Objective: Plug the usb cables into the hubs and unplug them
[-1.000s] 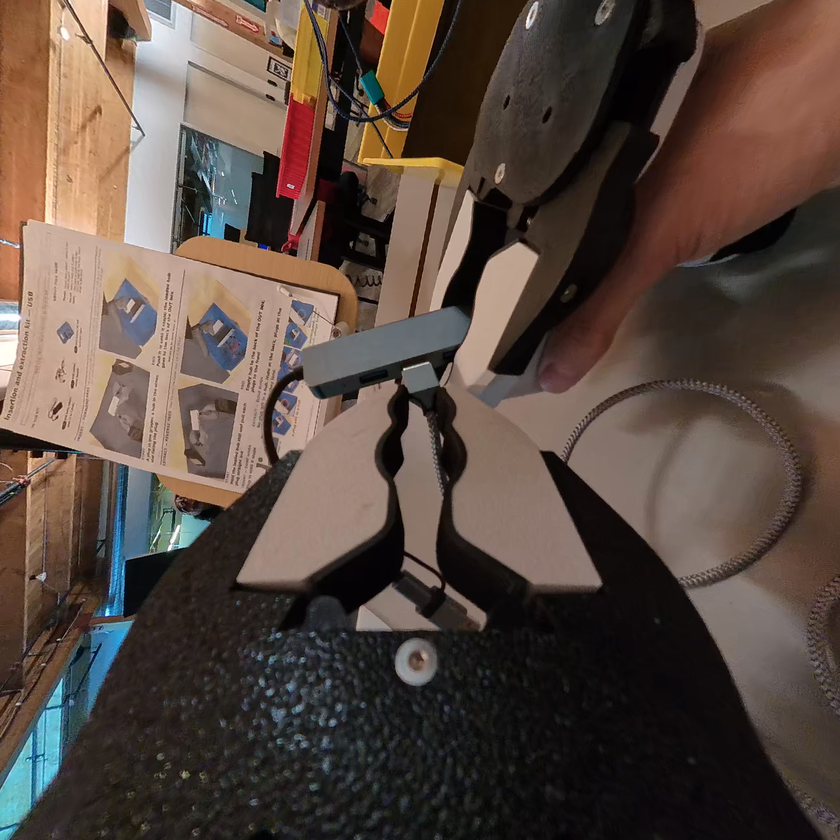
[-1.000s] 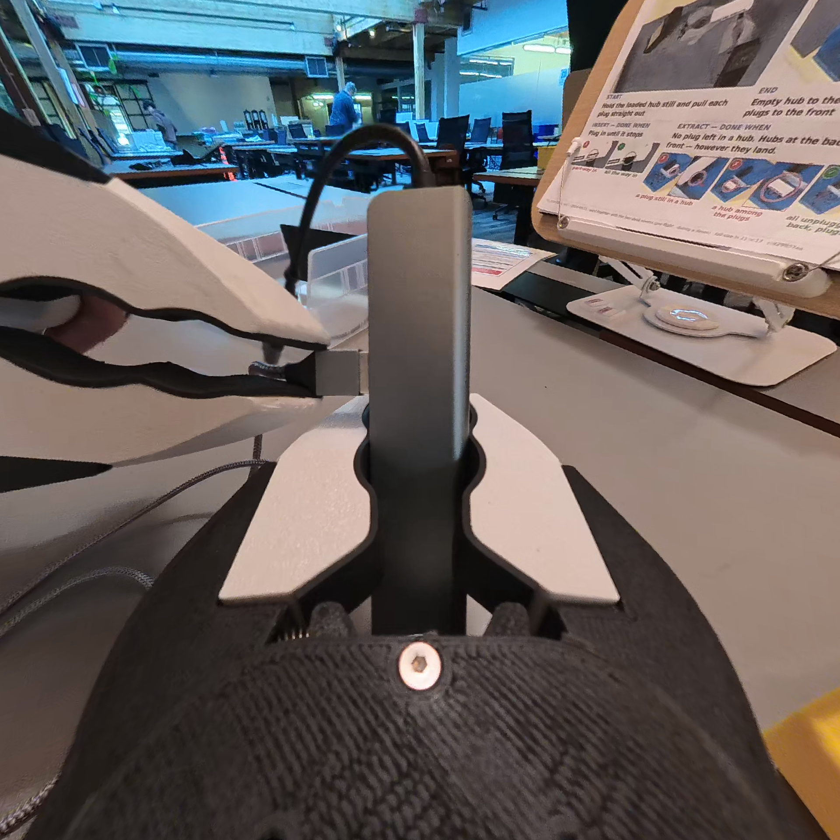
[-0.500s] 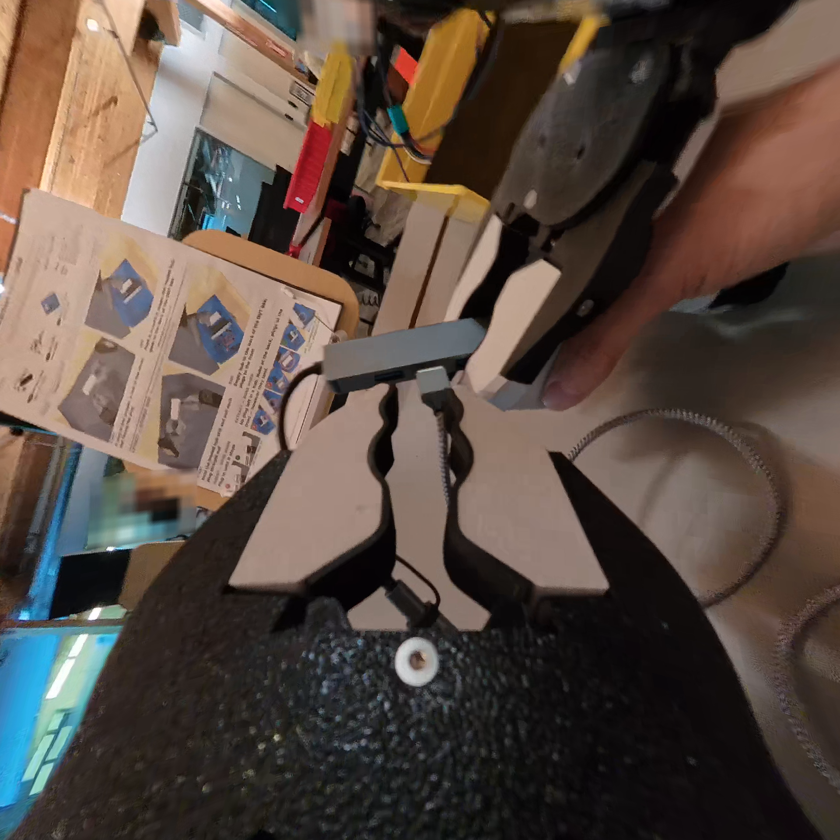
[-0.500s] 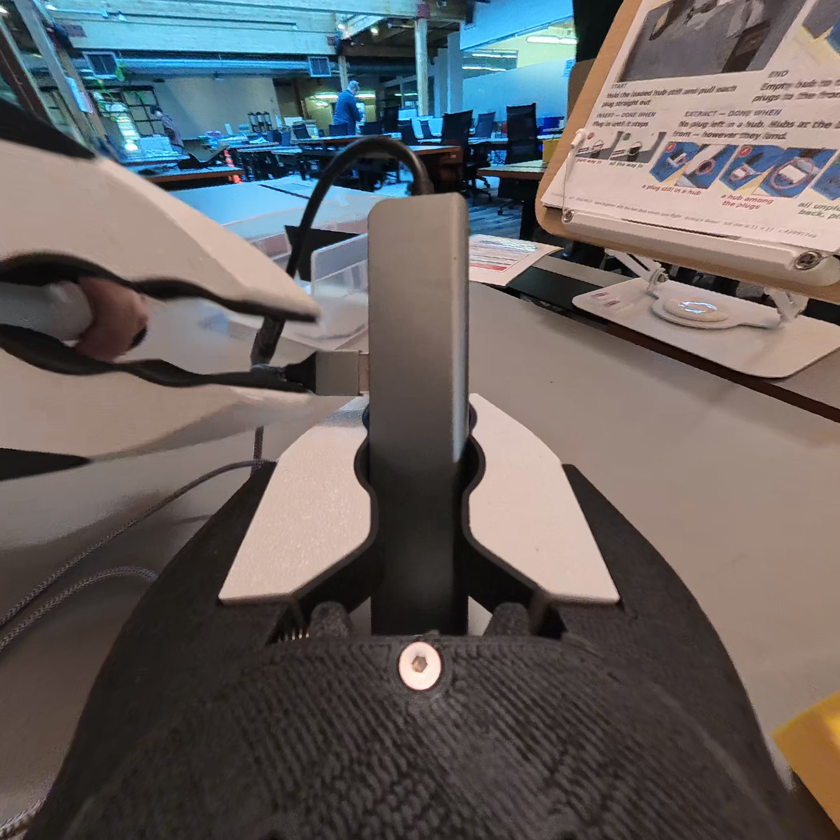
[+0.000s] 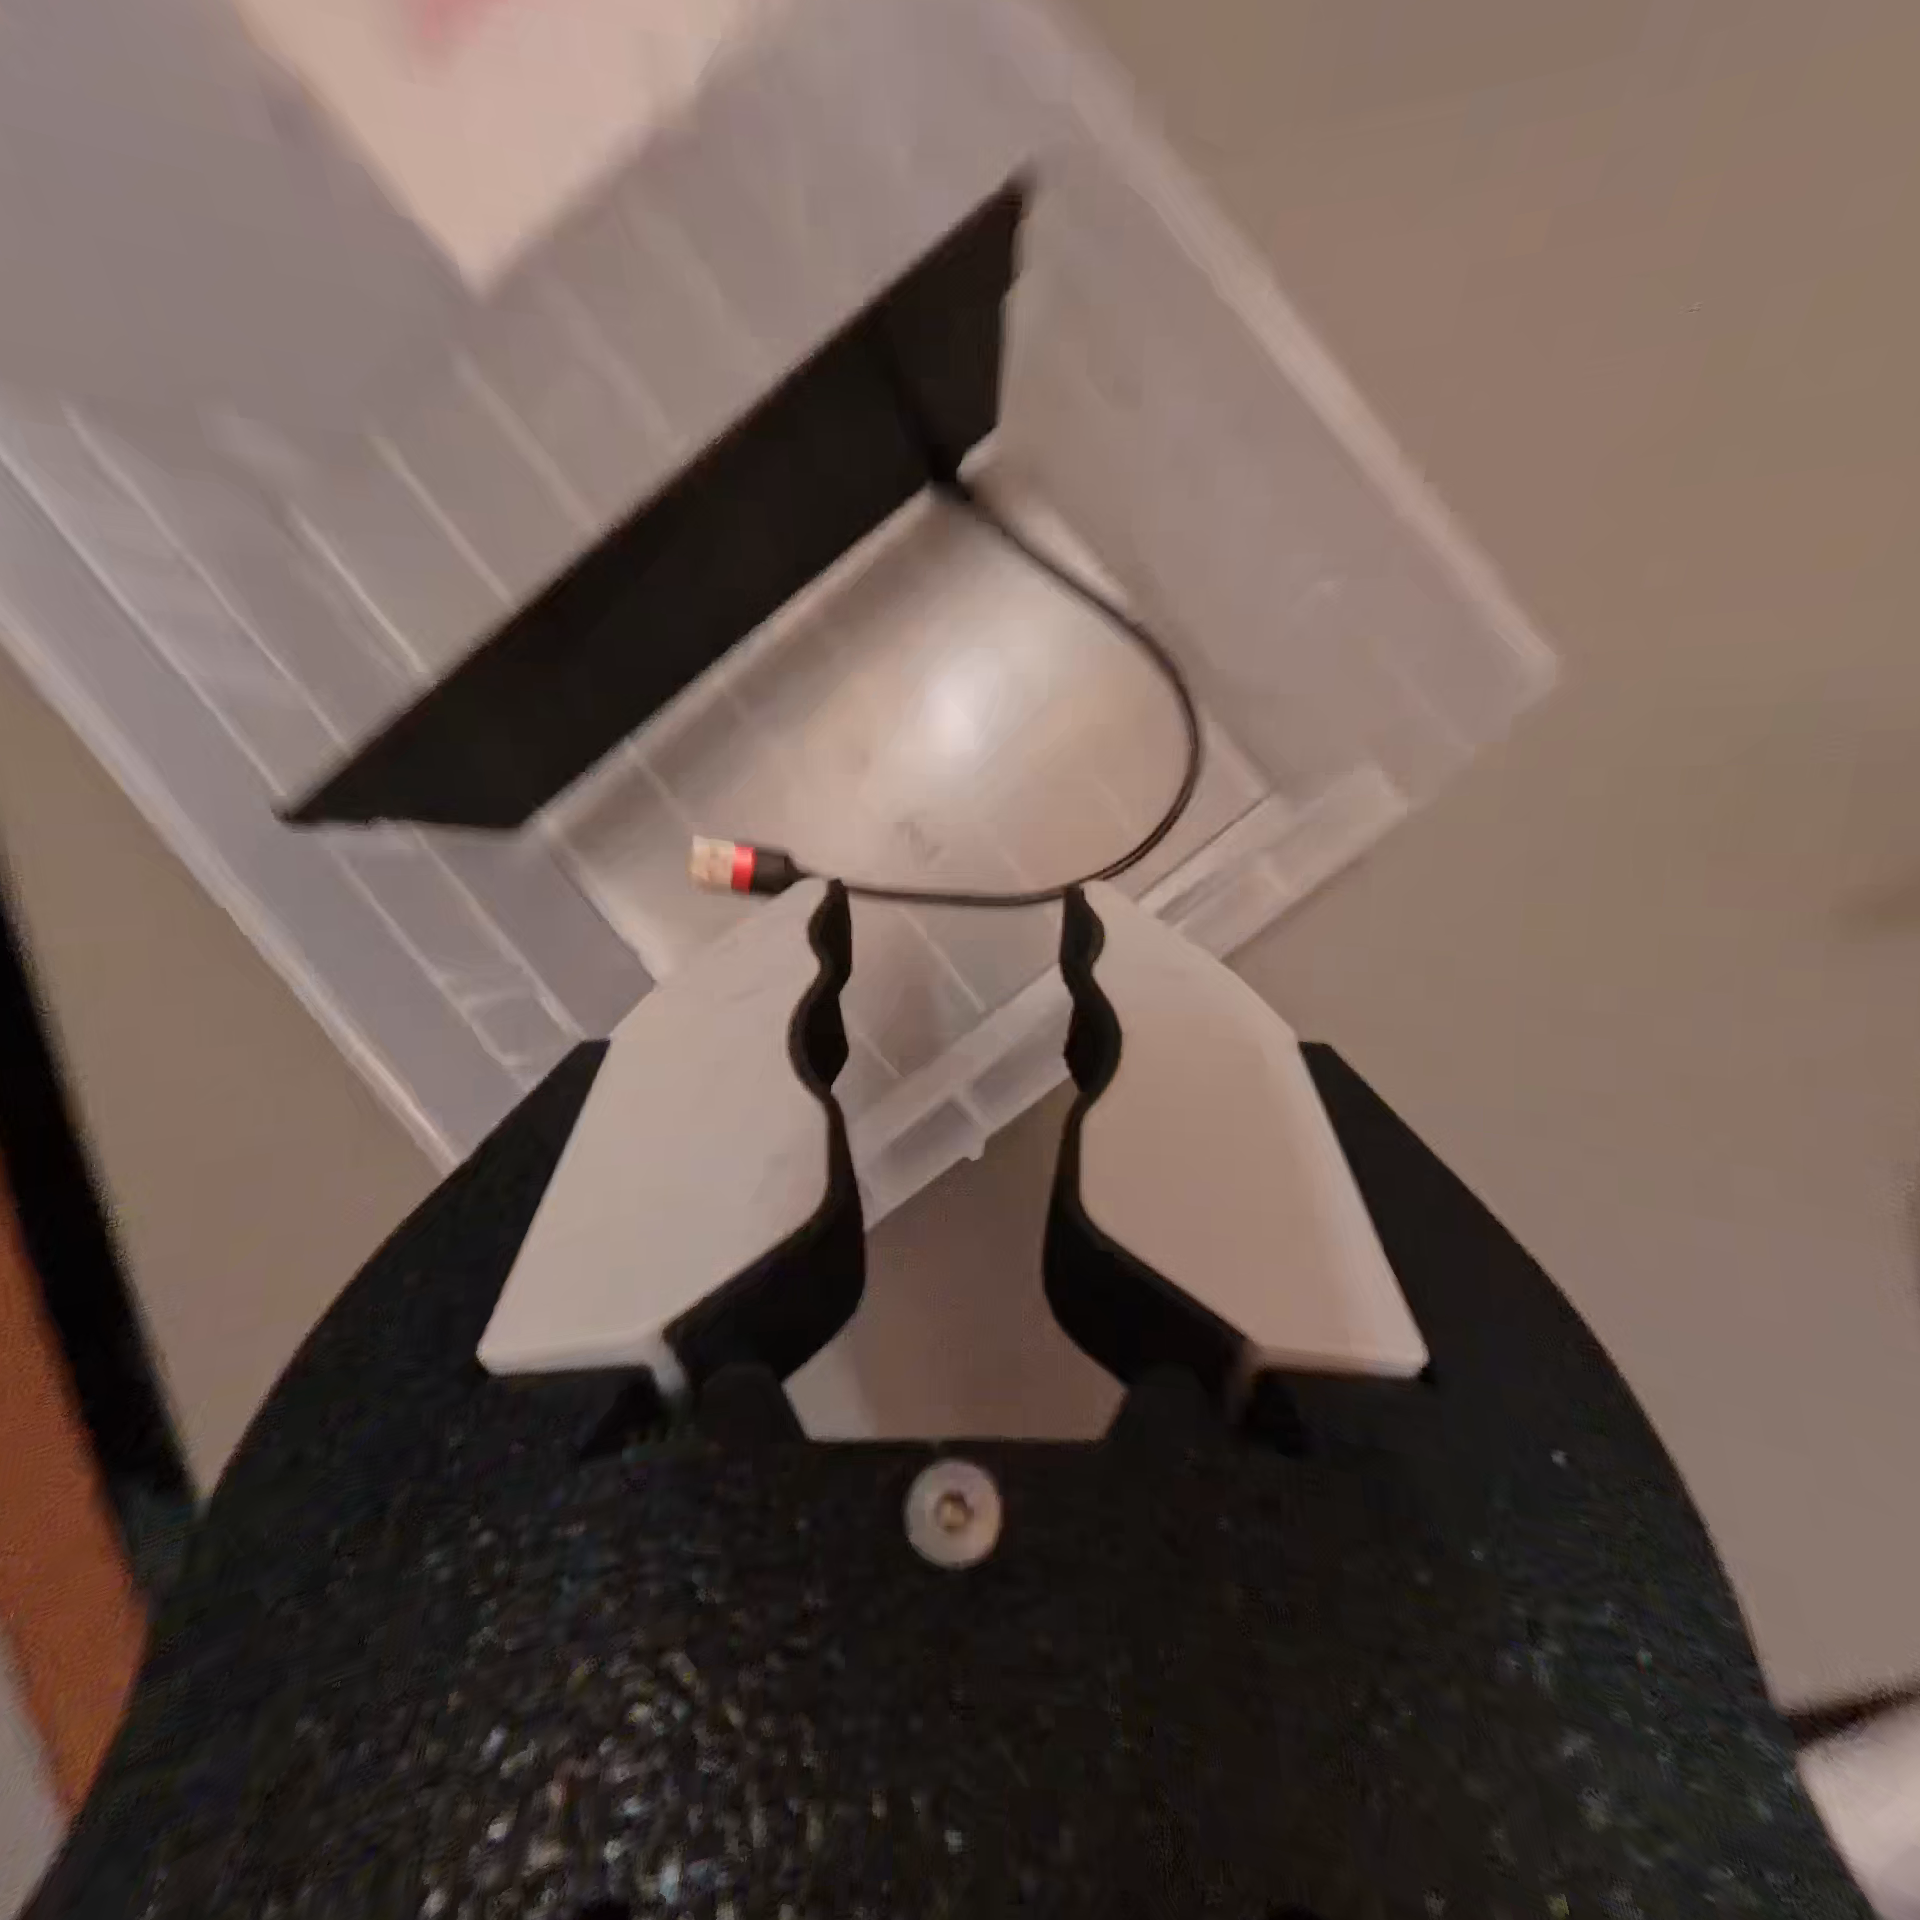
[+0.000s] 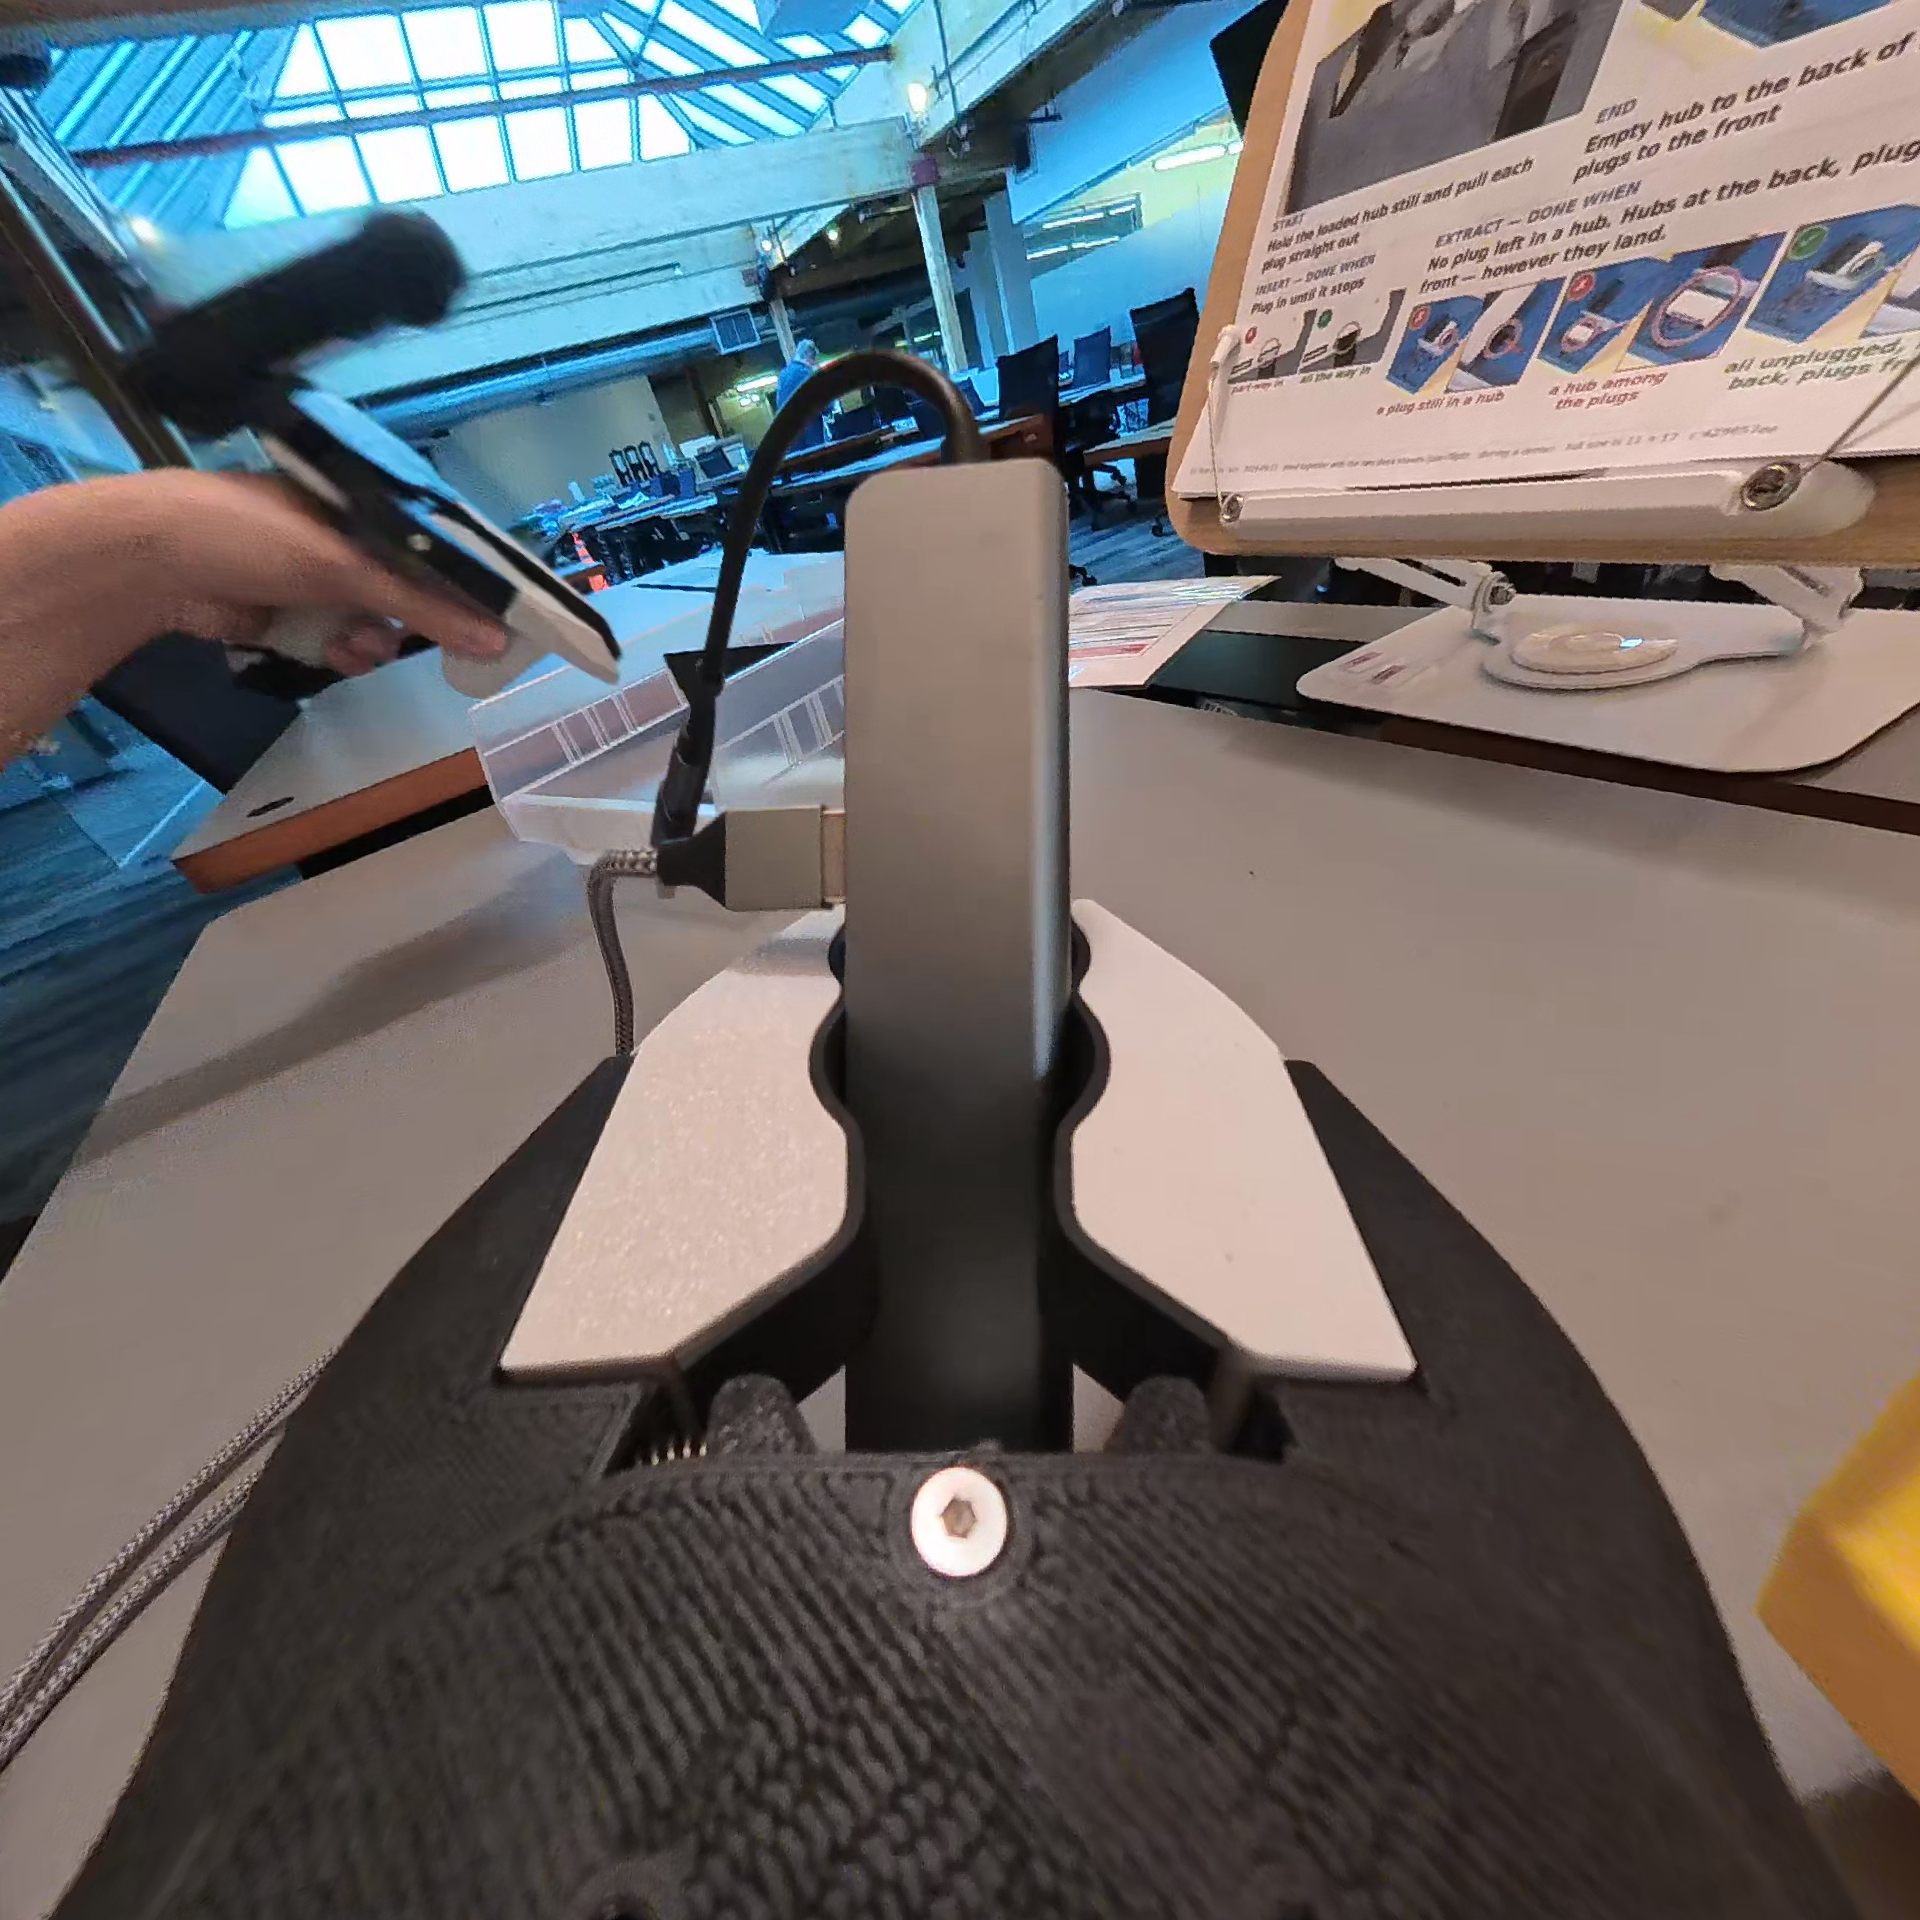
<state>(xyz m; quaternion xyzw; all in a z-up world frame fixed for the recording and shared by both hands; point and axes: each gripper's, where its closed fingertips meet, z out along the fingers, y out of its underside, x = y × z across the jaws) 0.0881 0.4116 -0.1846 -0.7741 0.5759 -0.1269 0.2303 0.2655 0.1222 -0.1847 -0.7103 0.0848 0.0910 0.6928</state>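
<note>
Grey hub (image 6: 956, 790) stood clamped in your right claw (image 6: 956, 1049), one braided plug (image 6: 774, 857) seated. Your left claw (image 5: 951, 914) gaped empty above the red-collared cable (image 5: 743, 868) in the clear tray (image 5: 1351, 582); that insertion remained.

One grey hub (image 6: 956, 790) is in sight, with one grey plug (image 6: 774, 858) seated in its side and one black lead (image 6: 758, 499) looping from its top end. One clear tray (image 5: 1299, 582) holds one thin black cable (image 5: 1164, 810) with a red-banded plug. Two grippers (image 5: 951, 904) (image 6: 540, 644), one hand (image 6: 187, 561), one instruction sheet (image 6: 1579, 260) on one stand (image 6: 1621, 675), one yellow block (image 6: 1860, 1579).
</note>
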